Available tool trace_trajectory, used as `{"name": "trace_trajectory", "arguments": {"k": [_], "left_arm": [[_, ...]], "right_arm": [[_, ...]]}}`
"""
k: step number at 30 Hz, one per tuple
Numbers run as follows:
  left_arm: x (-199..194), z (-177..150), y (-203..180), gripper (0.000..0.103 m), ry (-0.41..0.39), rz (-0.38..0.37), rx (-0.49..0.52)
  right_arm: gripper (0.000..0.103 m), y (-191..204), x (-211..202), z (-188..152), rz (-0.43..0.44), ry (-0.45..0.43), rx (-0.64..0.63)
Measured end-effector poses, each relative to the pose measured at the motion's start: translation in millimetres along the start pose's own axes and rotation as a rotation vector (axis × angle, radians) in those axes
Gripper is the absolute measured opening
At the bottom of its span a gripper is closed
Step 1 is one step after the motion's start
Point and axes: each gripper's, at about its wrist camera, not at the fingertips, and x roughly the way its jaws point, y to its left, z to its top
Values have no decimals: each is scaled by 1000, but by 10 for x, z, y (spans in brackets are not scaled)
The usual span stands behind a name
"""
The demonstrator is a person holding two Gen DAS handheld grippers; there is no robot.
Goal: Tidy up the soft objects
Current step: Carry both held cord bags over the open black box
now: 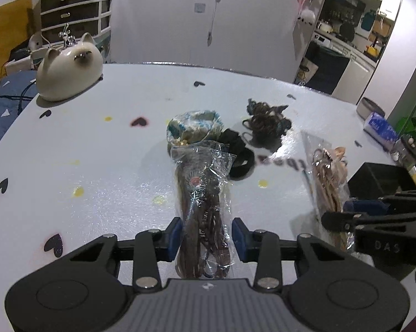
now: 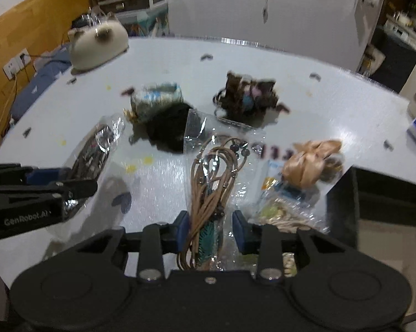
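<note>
On the white heart-dotted desk (image 1: 97, 166), we note each hand-held gripper, left (image 1: 207, 238) and right (image 2: 209, 231), straddling but not clamping a clear plastic packet: dark brown cords (image 1: 202, 193), tan cords (image 2: 210, 182).

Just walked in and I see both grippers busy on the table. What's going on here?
A person is sorting hair accessories with two handheld grippers. The left gripper has a clear bag of dark brown cords between its fingers, and the right gripper has a clear bag of tan cords between its own. Whether either is fully clamped is unclear. Loose scrunchies and a brown hair-tie pile lie farther back on the white table.
</note>
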Motion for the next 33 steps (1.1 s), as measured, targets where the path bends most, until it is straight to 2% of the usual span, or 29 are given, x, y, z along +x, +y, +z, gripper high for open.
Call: {"name": "trace_trajectory", "arguments": {"k": [6,13,21,33], "left_arm": [[-241,32,-144,41,-65,-9,-12],[-448,153,-502,41,-136,-9,-7],[-443,168,-1170,41,-155,4,19],[-184,243,-2240,41,-149,-57,42]], "right_arm": [[35,-146,-336,-60,-22,-90,20],[35,-593,-704,-164,-31,-180,79],[35,-1225,-964,-291,-56,-197,95],[36,-2255,-1108,-536,-65,-193,158]]}}
